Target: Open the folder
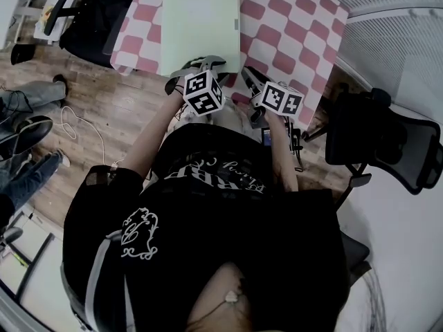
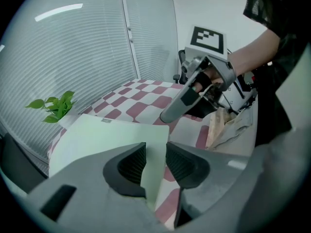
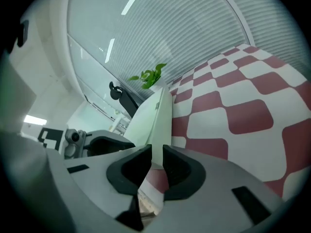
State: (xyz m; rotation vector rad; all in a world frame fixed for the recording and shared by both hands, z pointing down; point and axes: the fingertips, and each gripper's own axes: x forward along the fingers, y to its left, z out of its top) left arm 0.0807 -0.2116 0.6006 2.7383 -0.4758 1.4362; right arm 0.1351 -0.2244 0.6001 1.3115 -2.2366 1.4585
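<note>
folder (image 1: 201, 26) lies closed at near edge of checkered tablecloth (image 1: 291, 33); left gripper (image 2: 155, 161) half-closed astride its near corner, not yet pinching; right gripper (image 3: 155, 166) a slit apart there, grip unclear; best catch only the top cover, lift slowly.

I see a table (image 1: 313, 104) covered by a red-and-white checked cloth (image 1: 291, 26). A pale green folder (image 1: 201, 23) lies on it, reaching its near edge.
</note>
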